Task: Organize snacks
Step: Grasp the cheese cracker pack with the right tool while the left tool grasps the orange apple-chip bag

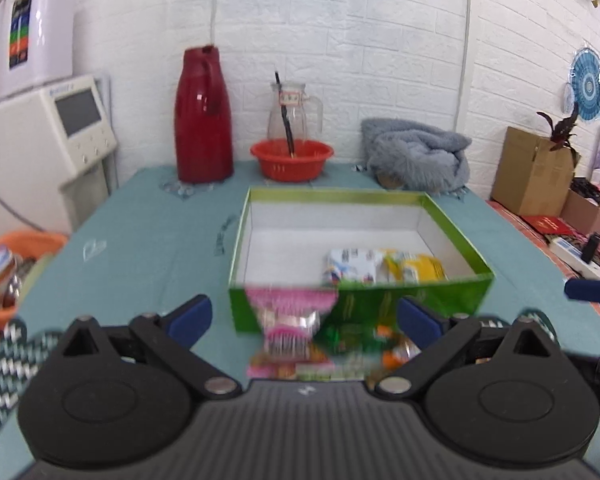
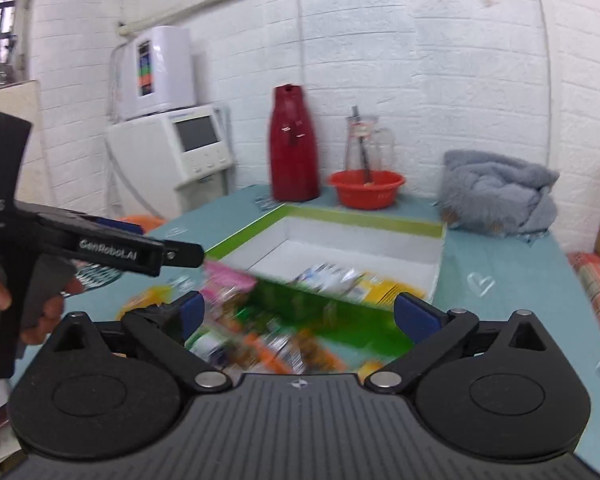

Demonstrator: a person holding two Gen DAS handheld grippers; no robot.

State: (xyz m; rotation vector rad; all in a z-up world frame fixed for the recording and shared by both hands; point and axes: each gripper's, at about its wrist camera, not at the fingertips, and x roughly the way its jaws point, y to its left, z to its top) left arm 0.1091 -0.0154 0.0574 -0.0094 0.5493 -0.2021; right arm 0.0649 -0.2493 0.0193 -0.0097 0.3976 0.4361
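On the teal table [image 1: 148,216], at its far left, a red thermos [image 1: 203,118] stands upright, and just right of it a glass pitcher [image 1: 294,114] stands behind a red basin [image 1: 292,160]. Farther right along the far edge lies a crumpled grey fleece [image 1: 418,156].

In the middle sits the open green box [image 1: 460,292], white inside, with a white packet [image 1: 354,266] and a yellow packet [image 1: 414,268] lying side by side in its near right corner.

My left gripper [image 1: 304,316] is spread wide and holds nothing. Between its fingers, in front of the box's near wall, a pink snack packet [image 1: 290,320] shows blurred, above more loose packets on the table.

My right gripper [image 2: 300,314] is likewise wide and empty, over a blurred heap of snack packets [image 2: 256,344] lying near the box's near left corner. In this view, my left gripper reaches in from the left, its tip close to the box's left wall.
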